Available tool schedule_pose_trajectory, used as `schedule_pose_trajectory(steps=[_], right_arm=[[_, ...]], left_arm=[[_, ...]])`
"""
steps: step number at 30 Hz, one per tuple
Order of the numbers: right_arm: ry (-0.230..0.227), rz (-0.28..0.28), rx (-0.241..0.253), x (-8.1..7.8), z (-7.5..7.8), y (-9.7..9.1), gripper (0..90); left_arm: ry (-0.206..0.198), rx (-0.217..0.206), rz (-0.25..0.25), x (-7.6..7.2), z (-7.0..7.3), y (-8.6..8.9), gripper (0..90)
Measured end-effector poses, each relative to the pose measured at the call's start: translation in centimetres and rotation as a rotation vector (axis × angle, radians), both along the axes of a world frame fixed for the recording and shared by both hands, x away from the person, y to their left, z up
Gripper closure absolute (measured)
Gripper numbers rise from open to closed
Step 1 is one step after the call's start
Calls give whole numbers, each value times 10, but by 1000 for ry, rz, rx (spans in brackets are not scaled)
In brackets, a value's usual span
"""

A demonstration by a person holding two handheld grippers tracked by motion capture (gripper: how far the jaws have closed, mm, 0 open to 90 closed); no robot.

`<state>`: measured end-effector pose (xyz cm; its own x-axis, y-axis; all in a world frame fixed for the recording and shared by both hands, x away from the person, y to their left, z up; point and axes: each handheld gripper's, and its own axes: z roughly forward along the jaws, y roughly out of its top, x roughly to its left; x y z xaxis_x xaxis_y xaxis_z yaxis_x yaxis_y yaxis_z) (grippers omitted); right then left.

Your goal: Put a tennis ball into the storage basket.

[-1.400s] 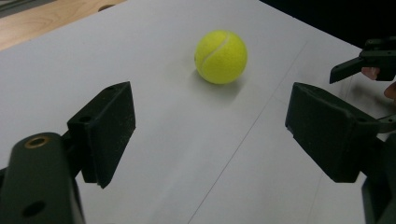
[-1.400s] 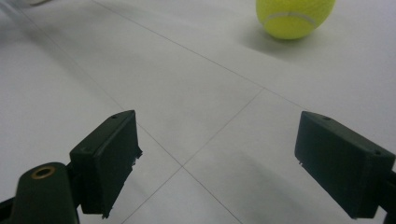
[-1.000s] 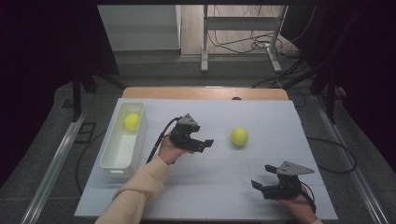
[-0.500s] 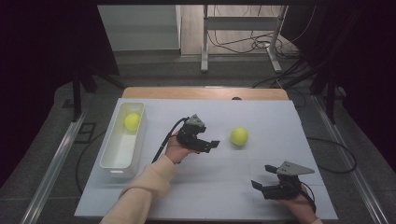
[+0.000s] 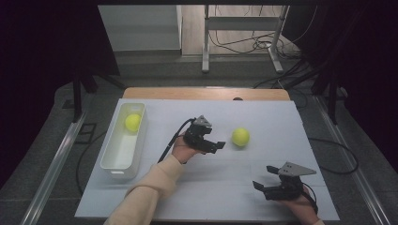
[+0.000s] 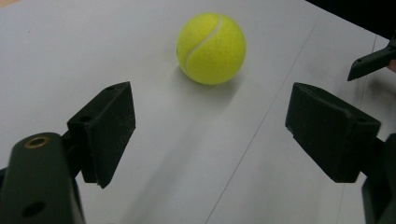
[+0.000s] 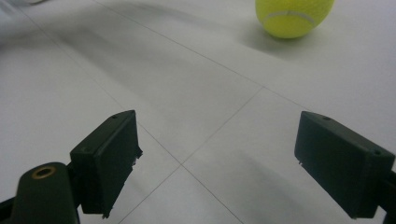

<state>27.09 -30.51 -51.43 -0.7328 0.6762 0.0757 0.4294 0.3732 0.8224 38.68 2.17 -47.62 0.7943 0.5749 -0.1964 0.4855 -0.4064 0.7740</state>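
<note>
Nearest to me, at the near right of the counter [image 5: 220, 197], my right gripper [image 5: 261, 186] rests low over the white surface in my right hand [image 5: 300, 206]. Its jaws stand wide apart with nothing between them; in the right gripper view I see bare counter and thin seam lines between the two black pads.

Farther in, near the middle of the counter, my left gripper [image 5: 218, 145] hangs just above the surface, held in my left hand [image 5: 180, 151] with a cream sleeve [image 5: 145, 192] running back toward the near edge. Its jaws are also spread wide and hold nothing. They point to the right, at the tennis ball [image 5: 240, 137], which lies on the counter just beyond the jaw tips and apart from them. In the left gripper view that ball [image 6: 211, 48] sits ahead of the opening, a little left of its centre line, touching neither pad.

At the left side of the counter stands a long white bin [image 5: 109, 159], running near to far. A second tennis ball [image 5: 133, 122] lies inside it, toward its far end.

Beyond the far edge of the counter I see a dark floor with cables [image 5: 239, 44] and metal frame legs [image 5: 205, 42].
</note>
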Motion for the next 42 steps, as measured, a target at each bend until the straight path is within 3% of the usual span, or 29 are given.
schedule_pose_trajectory(steps=[42], right_arm=[[3, -3, 0, 0, 0, 0, 142]], left_arm=[[33, 26, -43, 19, -14, -35, 165]])
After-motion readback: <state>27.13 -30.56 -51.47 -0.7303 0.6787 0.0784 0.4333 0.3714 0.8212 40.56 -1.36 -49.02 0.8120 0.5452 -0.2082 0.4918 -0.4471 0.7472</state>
